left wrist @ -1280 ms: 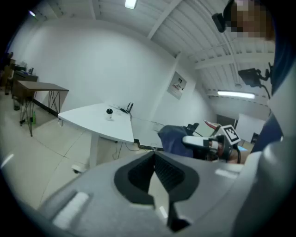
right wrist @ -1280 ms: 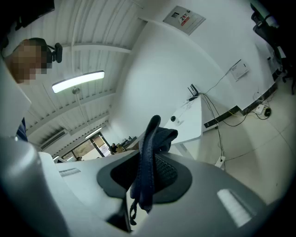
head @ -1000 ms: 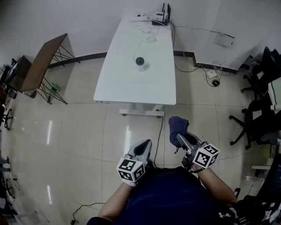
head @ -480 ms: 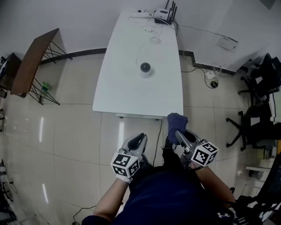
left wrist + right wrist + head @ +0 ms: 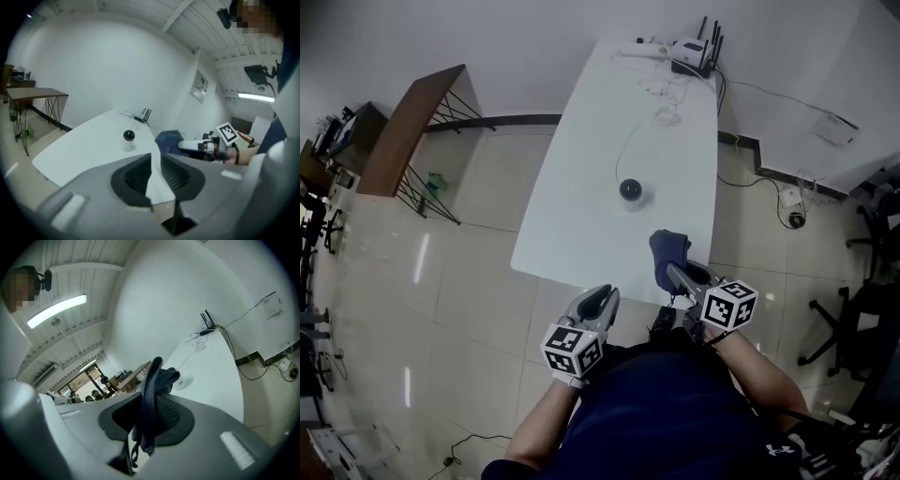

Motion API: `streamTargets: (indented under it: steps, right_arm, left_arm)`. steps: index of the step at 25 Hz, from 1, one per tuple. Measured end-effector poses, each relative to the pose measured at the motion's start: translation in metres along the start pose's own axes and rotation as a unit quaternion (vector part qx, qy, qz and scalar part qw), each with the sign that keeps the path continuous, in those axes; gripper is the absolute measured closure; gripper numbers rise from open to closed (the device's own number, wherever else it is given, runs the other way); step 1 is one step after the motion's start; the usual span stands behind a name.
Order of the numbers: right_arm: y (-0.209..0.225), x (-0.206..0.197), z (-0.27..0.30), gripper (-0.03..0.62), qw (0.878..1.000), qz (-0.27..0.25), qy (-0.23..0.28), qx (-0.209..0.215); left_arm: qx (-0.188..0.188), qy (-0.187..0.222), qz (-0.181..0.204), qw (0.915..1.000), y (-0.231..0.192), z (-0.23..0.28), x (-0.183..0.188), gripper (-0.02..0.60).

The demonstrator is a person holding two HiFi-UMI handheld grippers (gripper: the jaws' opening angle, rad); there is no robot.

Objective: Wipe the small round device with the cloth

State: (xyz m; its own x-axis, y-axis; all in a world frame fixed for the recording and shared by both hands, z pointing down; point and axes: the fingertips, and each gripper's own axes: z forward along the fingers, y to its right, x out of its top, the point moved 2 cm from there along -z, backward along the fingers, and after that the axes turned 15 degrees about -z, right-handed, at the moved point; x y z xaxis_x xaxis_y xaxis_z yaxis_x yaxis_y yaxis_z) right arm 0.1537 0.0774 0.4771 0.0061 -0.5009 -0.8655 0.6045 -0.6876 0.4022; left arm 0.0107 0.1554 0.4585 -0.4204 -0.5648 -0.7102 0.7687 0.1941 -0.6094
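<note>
Device (image 5: 630,192): a small white base topped by a glossy black ball, standing upright near the middle of the white table (image 5: 581,225). In the left gripper view the ball (image 5: 127,136) shows one bright highlight, and no lettering can be made out on the body. A thin white cable (image 5: 623,145) runs from the device toward the far end of the table, where a router (image 5: 694,54) with upright black aerials sits. Cloth (image 5: 668,251): dark blue and bunched, clamped between the jaws of the right gripper (image 5: 677,277). In the right gripper view its folds (image 5: 157,385) rise above the tips and a frayed end hangs below them. In the head view the cloth hangs over the near part of the table, near the device but apart from it. Left gripper (image 5: 602,296): just short of the table's near edge, its jaws a narrow slit apart. They have just been opening, and only the table top shows between them. Markings: the left cube (image 5: 572,354) and the right cube (image 5: 729,306) carry black-and-white square patterns without letters. A white logo (image 5: 773,452) on the person's dark shirt (image 5: 666,412) is too small to read, as is the print on a white wall plate (image 5: 834,129). A brown side table (image 5: 408,122) stands against the wall, well to the left.
</note>
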Motion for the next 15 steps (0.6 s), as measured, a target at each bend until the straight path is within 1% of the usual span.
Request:
streamTargets:
  steps: [3, 5, 7, 9, 11, 13, 15]
  right_arm:
    - [0.039, 0.017, 0.021, 0.517, 1.000, 0.015, -0.017, 0.008]
    - [0.066, 0.024, 0.036, 0.517, 0.999, 0.045, -0.028, 0.004]
    - [0.091, 0.026, 0.054, 0.517, 0.996, 0.082, -0.036, -0.004]
    - [0.112, 0.025, 0.073, 0.517, 0.993, 0.110, -0.043, -0.011]
    - [0.129, 0.025, 0.093, 0.517, 0.991, 0.122, -0.050, -0.020]
    - [0.141, 0.022, 0.114, 0.517, 0.990, 0.125, -0.061, -0.031]
    - [0.149, 0.014, 0.135, 0.517, 0.988, 0.126, -0.078, -0.043]
  left_arm:
    - [0.017, 0.020, -0.004, 0.9996, 0.004, 0.025, 0.020, 0.520]
    - [0.025, 0.022, -0.005, 0.9994, 0.005, 0.038, 0.029, 0.511]
    - [0.028, 0.009, 0.003, 0.9996, 0.004, 0.047, 0.032, 0.489]
    - [0.031, -0.009, 0.021, 0.9992, -0.001, 0.057, 0.033, 0.466]
    - [0.030, -0.022, 0.030, 0.9988, -0.009, 0.069, 0.039, 0.442]
    - [0.024, -0.033, 0.033, 0.9986, -0.019, 0.080, 0.048, 0.434]
    - [0.018, -0.050, 0.044, 0.9976, -0.032, 0.092, 0.056, 0.411]
